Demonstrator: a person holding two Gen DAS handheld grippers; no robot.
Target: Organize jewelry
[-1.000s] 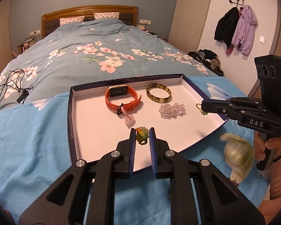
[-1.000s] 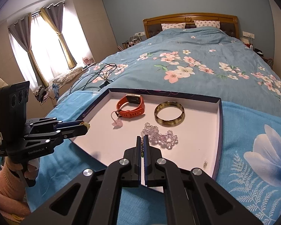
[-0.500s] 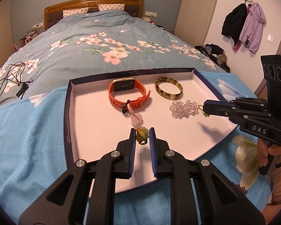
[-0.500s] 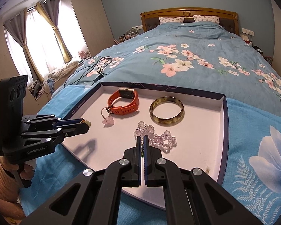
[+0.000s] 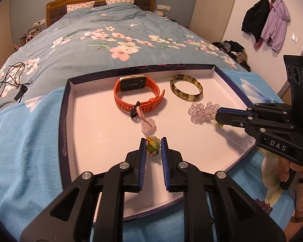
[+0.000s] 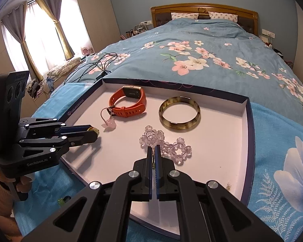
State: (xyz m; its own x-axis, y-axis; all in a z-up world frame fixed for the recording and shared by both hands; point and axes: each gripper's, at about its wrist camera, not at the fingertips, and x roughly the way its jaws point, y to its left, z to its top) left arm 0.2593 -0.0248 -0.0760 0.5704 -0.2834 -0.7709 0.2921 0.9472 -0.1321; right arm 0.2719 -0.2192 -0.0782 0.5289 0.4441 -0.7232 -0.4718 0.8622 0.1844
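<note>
Green pendant (image 5: 152, 146) with braided cord, pinched between the left gripper (image 5: 153, 148) fingers, hung low over the near part of the white-lined tray (image 5: 86, 125). Right gripper (image 6: 153, 157), lettered "DAS", was clamped on a thin yellow-green charm (image 5: 218, 124) beside the clear bead bracelet (image 6: 163, 144). Beyond lay orange smartwatch (image 5: 138, 95), pink pendant (image 5: 148, 125), tortoiseshell bangle (image 5: 186, 87).

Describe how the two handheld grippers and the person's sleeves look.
Both the left gripper and the right gripper are black, with blue ribbed finger pads and silver bolts. The right one reads "DAS", the left "GenRobot.AI". Each carries a black three-lens box. The sleeves are pinkish knit.
</note>
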